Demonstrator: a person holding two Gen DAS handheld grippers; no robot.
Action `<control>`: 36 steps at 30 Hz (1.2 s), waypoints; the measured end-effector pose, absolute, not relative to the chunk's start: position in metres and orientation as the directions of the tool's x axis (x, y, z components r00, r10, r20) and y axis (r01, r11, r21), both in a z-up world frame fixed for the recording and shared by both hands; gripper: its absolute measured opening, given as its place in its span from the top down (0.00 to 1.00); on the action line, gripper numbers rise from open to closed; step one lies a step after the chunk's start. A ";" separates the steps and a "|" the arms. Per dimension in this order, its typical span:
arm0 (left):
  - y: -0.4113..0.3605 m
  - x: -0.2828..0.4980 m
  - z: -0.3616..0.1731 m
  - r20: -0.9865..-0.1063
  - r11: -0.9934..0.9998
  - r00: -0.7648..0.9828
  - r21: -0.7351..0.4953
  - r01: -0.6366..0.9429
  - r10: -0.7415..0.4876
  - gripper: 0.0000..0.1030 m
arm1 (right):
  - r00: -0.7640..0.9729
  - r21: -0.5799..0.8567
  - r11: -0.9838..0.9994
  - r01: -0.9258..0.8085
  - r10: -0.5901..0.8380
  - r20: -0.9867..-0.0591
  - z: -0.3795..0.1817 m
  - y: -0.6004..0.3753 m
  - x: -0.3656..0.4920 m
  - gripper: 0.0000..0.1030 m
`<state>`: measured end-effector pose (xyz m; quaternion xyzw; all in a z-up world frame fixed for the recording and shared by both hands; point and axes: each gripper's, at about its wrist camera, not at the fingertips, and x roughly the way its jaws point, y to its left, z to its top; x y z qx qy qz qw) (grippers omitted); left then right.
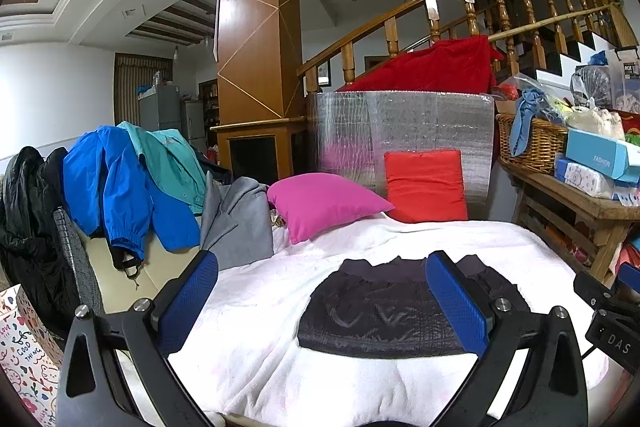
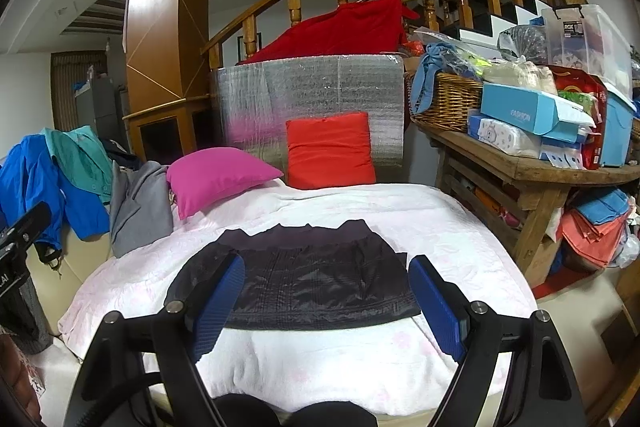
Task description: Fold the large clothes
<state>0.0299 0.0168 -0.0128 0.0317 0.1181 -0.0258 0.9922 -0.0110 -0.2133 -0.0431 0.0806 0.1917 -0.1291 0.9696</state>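
In the left wrist view, a dark, shiny quilted garment [image 1: 384, 311] lay folded into a flat, wide rectangle on the bed's fluffy white blanket [image 1: 280, 291], its long axis parallel to the near edge. The left hand-held gripper [image 1: 322, 301] stood wide open, its ribbed blue pads holding nothing.

In the right wrist view, the garment [image 2: 308, 287] sat mid-bed, ribbed hem toward the far pillows. The right hand-held gripper [image 2: 326, 293] gaped wide, empty.
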 end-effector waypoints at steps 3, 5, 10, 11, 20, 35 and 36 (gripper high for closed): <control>0.016 0.035 -0.015 -0.249 0.996 0.968 0.062 0.060 -0.043 0.00 | 0.890 0.109 0.954 0.278 -0.213 -0.403 -0.046 -0.214 -0.005 0.16; 0.015 0.040 -0.017 -0.258 0.996 0.965 0.064 0.059 -0.041 0.00 | 0.889 0.108 0.955 0.275 -0.210 -0.407 -0.047 -0.213 -0.001 0.16; 0.013 0.052 -0.020 -0.277 0.996 0.960 0.068 0.063 -0.041 0.00 | 0.883 0.103 0.956 0.275 -0.209 -0.420 -0.050 -0.214 0.012 0.16; 0.012 0.055 -0.021 -0.280 0.996 0.959 0.069 0.062 -0.040 0.00 | 0.882 0.103 0.956 0.276 -0.208 -0.423 -0.050 -0.215 0.015 0.16; 0.007 0.079 -0.025 -0.307 0.995 0.951 0.073 0.070 -0.045 0.00 | 0.867 0.102 0.952 0.287 -0.213 -0.450 -0.056 -0.223 0.040 0.16; 0.001 0.144 -0.052 -0.388 0.994 0.920 0.065 0.085 -0.054 0.00 | 0.827 0.105 0.935 0.339 -0.243 -0.507 -0.082 -0.258 0.098 0.16; 0.005 0.154 -0.058 -0.409 0.995 0.911 0.049 0.085 -0.058 0.00 | 0.815 0.100 0.927 0.362 -0.263 -0.517 -0.087 -0.270 0.104 0.16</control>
